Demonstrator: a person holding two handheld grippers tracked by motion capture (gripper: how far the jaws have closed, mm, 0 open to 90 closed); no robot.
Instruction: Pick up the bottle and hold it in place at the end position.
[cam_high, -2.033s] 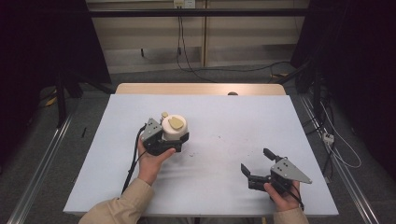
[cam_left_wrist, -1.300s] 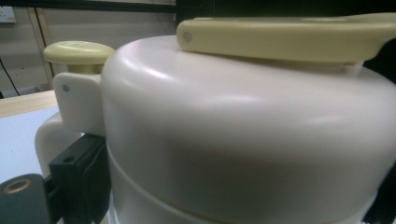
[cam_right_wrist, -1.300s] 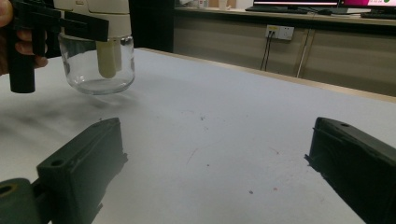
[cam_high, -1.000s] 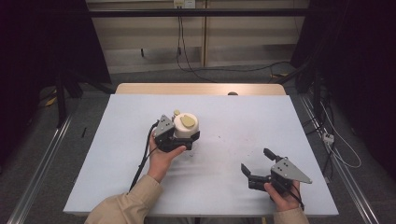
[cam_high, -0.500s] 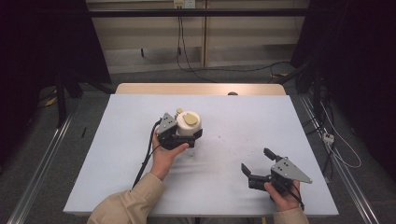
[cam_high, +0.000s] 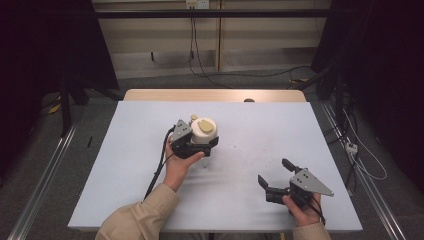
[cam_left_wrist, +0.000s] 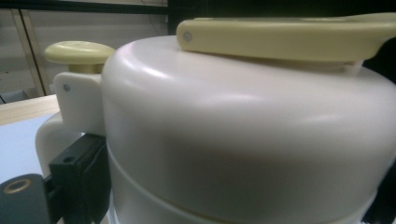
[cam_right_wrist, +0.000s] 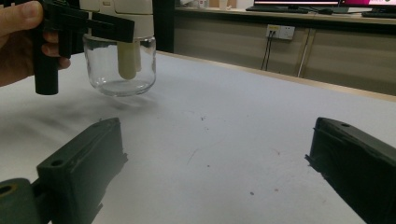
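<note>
The dispenser jar (cam_high: 204, 134), a cream-topped container with a clear glass bowl underneath, sits clamped in the left gripper (cam_high: 192, 144), whose black jaws close on the cream collar just below the domed lid. In the left gripper view the cream body (cam_left_wrist: 243, 135) crowds right against the camera, one black jaw pressed to its side at lower left, a pale yellow lever (cam_left_wrist: 285, 39) lying flat across the top and a yellow knob (cam_left_wrist: 79, 51) standing off to one side. From the right gripper view the glass bowl (cam_right_wrist: 119, 67) appears to hang just above the table (cam_right_wrist: 224, 116), with a soft shadow under it, so I judge the jar lifted rather than resting. Its long axis stands upright, lid up, bowl down.

The right gripper (cam_high: 274, 186) lies near the table's front right corner, held low in the person's right hand (cam_high: 304, 209), its jaws spread wide with nothing between them. They point towards the jar, which is up and to the left of them and well apart across bare tabletop. The left hand (cam_high: 179, 162) is plainly the nearer one, already carrying the jar over the table's middle. If the right gripper is to meet it, probably at the glass bowl or the lid, it has to travel forward and leftward, or the jar has to come to it.
</note>
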